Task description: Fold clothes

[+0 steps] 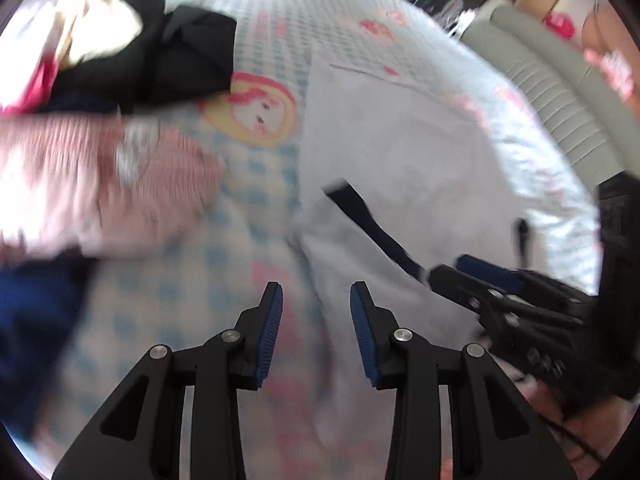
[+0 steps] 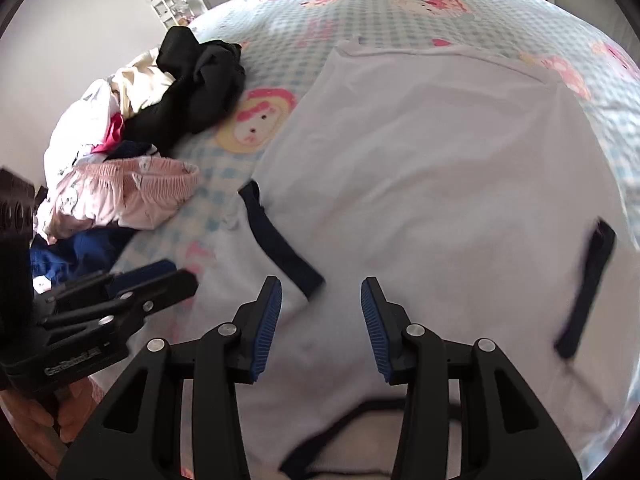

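While both tools gape | left tool (image 1: 316,296), right tool (image 2: 321,290) | smooth white shirt (image 2: 440,184) flat

Smooth matt cloth shirt (image 2: 420,168); ribbed blue rubbery pads (image 2: 267,328) on matt black plastic fingers

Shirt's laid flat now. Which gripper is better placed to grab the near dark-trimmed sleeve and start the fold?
Left, probably. The left gripper hangs open beside the white shirt, near the dark-trimmed sleeve. The right gripper is open too, but sits over the shirt's middle by the collar.
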A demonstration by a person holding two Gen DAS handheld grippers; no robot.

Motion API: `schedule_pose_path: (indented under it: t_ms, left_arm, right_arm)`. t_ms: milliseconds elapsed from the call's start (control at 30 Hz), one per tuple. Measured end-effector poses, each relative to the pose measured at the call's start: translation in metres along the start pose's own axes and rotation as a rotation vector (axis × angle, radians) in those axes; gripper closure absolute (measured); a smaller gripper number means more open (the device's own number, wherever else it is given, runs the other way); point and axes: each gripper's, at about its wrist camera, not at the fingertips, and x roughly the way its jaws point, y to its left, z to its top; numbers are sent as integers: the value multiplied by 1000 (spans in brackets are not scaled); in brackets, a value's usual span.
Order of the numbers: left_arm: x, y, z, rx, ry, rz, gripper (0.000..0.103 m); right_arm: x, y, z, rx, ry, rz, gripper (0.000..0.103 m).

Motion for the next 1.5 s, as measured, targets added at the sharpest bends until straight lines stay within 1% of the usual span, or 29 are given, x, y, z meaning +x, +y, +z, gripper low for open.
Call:
schedule_pose_path:
  t_ms: [33,67,100,133,200,267,300,433,533,600,733,767,833,900,967,1000,1067,1133,1200,1300,1333,1367,1433,1500]
  left_arm:
    - [-2,0,-6,-6,7,3,66]
    - [-4,0,-12,-12,14,6,68]
    - [-5,0,-18,-18,23,10,75]
    - [0,-1,-24,-23,42,14,75]
    - [1,-7,-33,-5,51,24,75]
    - [-6,-14,-38,47,55,51,75]
    - [-13,-15,-41,57,48,51,75]
    - [-38,-3,-48,20,8,-75,74]
    - [-36,-4,-54,0,-2,-93,70]
    - [-35,-4,-58,-14,-8,-105,59]
    - [-33,-5,-66,-41,-21,-129,57]
    - [-32,-5,-68,-47,-23,-130,58]
    - [-32,-7,-69,-52,-24,-84,59]
    - [-39,-8,-71,-63,-54,-78,59]
    - [-46,-11,-70,-72,-89,-74,59]
    - [-52,-16,-71,-54,-106,-79,59]
    - [-56,-28,-70,28,-141,-111,59]
    - [-52,-50,-67,131,-154,-165,59]
    - [-36,-75,-64,211,-131,-192,59]
    - [-3,-97,-63,244,-51,-180,62]
    - [9,-101,-67,255,-12,-142,63]
    - [20,-104,-71,265,32,-102,65]
    - [39,-99,-82,262,158,-20,67]
    - [34,-86,-88,227,192,-40,69]
  right_arm:
    - [-2,0,-6,16,10,-8,61]
    - [-1,2,-12,33,14,12,60]
    - [2,7,-17,35,14,46,60]
    - [7,11,-22,23,24,54,60]
    - [16,19,-30,-10,68,11,60]
    - [3,16,-36,-6,71,5,60]
    - [-4,6,-41,19,63,-7,60]
    - [-31,-30,-63,119,31,-58,60]
    - [-51,-57,-78,193,7,-96,59]
    - [-64,-76,-89,243,-9,-121,59]
    - [-91,-112,-110,343,-41,-172,59]
    - [-96,-120,-114,364,-45,-187,59]
    - [-91,-128,-116,363,-13,-246,59]
    - [-87,-134,-117,359,15,-308,60]
    - [-92,-134,-116,315,4,-399,60]
    - [-96,-135,-115,327,-13,-369,60]
    - [-104,-139,-113,350,-44,-309,60]
    - [-99,-140,-111,368,-41,-248,60]
    - [-89,-139,-110,395,-21,-197,60]
    - [-74,-128,-113,367,13,-234,60]
    - [-71,-125,-114,350,28,-252,60]
    - [-68,-122,-116,335,42,-269,60]
    - [-68,-122,-120,319,59,-285,59]
    - [-75,-126,-122,321,58,-288,59]
